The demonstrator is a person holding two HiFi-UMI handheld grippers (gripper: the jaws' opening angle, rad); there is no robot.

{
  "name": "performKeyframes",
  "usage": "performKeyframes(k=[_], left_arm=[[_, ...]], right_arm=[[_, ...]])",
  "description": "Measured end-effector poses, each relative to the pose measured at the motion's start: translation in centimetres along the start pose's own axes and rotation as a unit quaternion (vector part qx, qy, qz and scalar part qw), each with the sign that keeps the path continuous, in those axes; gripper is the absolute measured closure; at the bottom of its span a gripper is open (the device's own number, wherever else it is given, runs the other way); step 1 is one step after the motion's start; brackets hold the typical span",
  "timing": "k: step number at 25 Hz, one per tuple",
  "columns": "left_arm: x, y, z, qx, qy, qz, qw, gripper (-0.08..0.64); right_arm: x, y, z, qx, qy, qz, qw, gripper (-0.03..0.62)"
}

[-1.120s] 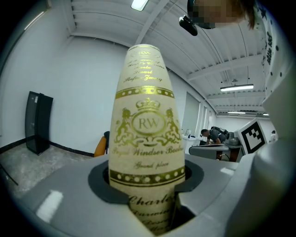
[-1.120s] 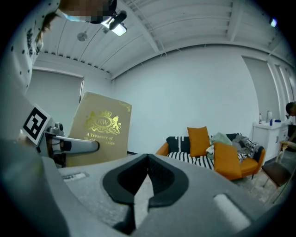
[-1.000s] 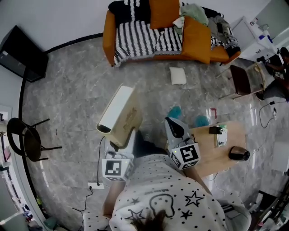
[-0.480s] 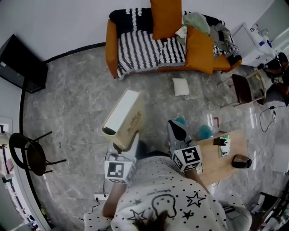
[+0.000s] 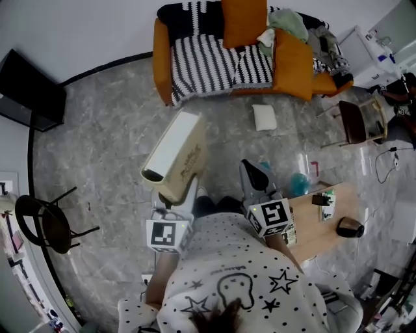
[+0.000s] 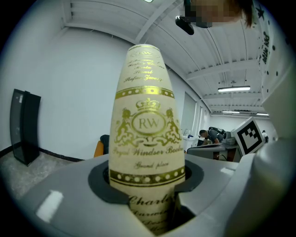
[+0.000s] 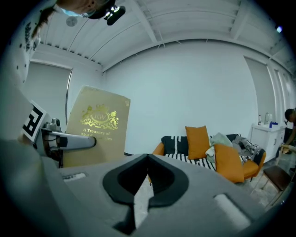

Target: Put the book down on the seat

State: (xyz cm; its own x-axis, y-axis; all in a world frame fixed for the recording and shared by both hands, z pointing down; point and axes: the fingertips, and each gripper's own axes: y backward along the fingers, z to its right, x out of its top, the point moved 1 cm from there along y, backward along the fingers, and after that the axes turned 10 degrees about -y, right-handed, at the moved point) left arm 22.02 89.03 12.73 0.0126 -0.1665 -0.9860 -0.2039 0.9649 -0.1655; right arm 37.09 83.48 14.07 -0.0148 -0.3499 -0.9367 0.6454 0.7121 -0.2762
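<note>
**Tall book gripped by its foot, sofa well off**

The sofa (image 5: 161, 62) stands well apart from the person, and its seat (image 5: 201, 62) is only partly free. A striped throw (image 5: 195, 52) covers the left stretch, while orange cushions (image 5: 292, 62) and a heap of clothes (image 5: 286, 19) crowd the right. A drop aimed too far right would likely land on that clutter and slide off.

The book (image 5: 175, 156) is in the air above the grey floor (image 5: 97, 143), nearly upright, its top leaning towards the sofa. The left gripper (image 5: 173, 198) is clamped on its lower end alone, with the spine facing that gripper's camera. With so much of the book above the grip, I judge the main hazard to be the book pivoting or slipping between the pads on the way. It could also topple if stood on end on the soft throw instead of being laid flat. The right gripper (image 5: 249, 170) has its jaws together with nothing in them, so it lends no support.

A small white pillow (image 5: 263, 117) lies on the floor just before the sofa, a possible stumble on the right-hand approach.

The cover carries a gold crest and "A Treasury of", with the next line partly hidden behind the left gripper. The spine shows a crowned "RW" monogram, a script line I cannot read surely, then "Grand place" and "Charl…", cut off by the jaws. The script at the top of the spine is too fine to read
</note>
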Motion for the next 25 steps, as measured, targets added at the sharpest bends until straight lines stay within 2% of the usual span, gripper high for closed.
performKeyframes(k=[5, 8, 13, 19, 25], left_arm=[[0.2, -1.1, -1.2, -0.016, 0.002, -0.006, 0.9999, 0.337], [0.0, -1.5, -0.9, -0.025, 0.016, -0.012, 0.9995, 0.337], [0.3, -5.1, -1.2, -0.030, 0.022, -0.022, 0.9991, 0.337], [0.4, -7.4, -1.4, -0.008, 0.037, -0.022, 0.9990, 0.336], [1.3, -10.7, -2.0, 0.021, 0.034, -0.016, 0.9991, 0.336]], right_arm=[[-0.2, -1.4, -0.2, -0.006, -0.009, -0.009, 1.000, 0.591], [-0.5, -1.6, -0.2, -0.006, -0.009, -0.015, 1.000, 0.591], [0.3, -4.1, 2.3, -0.006, -0.015, -0.026, 1.000, 0.591], [1.7, -5.9, 4.7, -0.001, -0.007, -0.027, 1.000, 0.591], [3.9, -9.3, 6.6, 0.036, 0.008, -0.023, 0.999, 0.591]])
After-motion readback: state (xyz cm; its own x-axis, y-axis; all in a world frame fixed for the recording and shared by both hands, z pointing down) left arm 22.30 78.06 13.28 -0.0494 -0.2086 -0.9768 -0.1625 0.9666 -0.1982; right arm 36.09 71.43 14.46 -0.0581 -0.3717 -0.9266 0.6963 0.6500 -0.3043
